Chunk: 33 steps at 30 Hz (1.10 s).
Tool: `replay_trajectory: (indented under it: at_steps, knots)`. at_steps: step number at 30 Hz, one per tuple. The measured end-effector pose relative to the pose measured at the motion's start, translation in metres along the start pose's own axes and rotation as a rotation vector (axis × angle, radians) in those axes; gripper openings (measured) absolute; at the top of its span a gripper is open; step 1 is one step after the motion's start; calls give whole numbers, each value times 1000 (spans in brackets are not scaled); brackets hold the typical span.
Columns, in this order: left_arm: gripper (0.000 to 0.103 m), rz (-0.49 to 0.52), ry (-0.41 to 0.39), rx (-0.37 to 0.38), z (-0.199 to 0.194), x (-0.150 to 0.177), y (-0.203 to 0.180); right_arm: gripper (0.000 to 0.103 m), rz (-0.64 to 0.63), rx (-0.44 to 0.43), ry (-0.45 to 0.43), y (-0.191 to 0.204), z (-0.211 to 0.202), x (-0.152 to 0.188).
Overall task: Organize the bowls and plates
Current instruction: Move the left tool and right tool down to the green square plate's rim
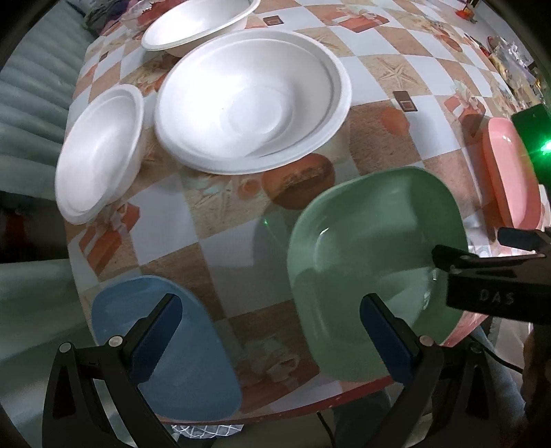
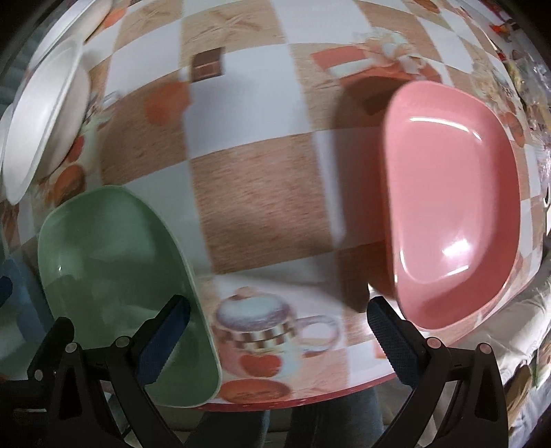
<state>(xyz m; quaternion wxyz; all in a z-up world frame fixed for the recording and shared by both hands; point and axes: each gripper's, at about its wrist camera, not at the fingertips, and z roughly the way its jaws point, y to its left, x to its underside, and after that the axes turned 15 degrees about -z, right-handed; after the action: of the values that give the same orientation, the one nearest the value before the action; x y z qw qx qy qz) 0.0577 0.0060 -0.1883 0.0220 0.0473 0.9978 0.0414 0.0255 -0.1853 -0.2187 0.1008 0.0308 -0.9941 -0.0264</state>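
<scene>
A green plate point(image 1: 375, 262) lies at the table's near edge, also in the right wrist view point(image 2: 113, 262). A blue plate point(image 1: 186, 362) lies to its left and a pink plate point(image 1: 509, 179) to its right, large in the right wrist view point(image 2: 451, 213). Three white bowls stand behind: a large one point(image 1: 248, 113), a smaller one point(image 1: 100, 155) to its left, one farther back point(image 1: 196, 24). My left gripper point(image 1: 272, 320) is open, above the gap between the blue and green plates. My right gripper point(image 2: 279, 327) is open, between the green and pink plates; it reaches in from the right in the left wrist view point(image 1: 482, 265).
The round table point(image 2: 261, 193) has a checkered printed cloth and a red rim at its near edge. Cluttered small items point(image 1: 509, 55) sit at the far right. A grey-green sofa point(image 1: 31, 103) stands beyond the table's left side.
</scene>
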Motion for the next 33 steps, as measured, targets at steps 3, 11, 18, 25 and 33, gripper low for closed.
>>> replay_trajectory:
  at_steps: [3, 11, 18, 25, 33]
  knots:
    - [103, -40, 11, 3, 7, 1, -7, 103, 2, -4, -2, -13, -1, -2]
    - [103, -170, 35, 17, 25, 7, -10, 103, -80, -35, -16, -39, -1, -8]
    - [103, -203, 52, 31, 45, 3, -6, 103, -108, -33, -25, -8, -4, -9]
    - [103, -239, 64, 113, 58, 0, 4, 103, -106, -27, -64, 12, -9, 6]
    - [103, -241, 73, 108, 67, -7, 0, 103, -108, -27, -72, 12, -12, 22]
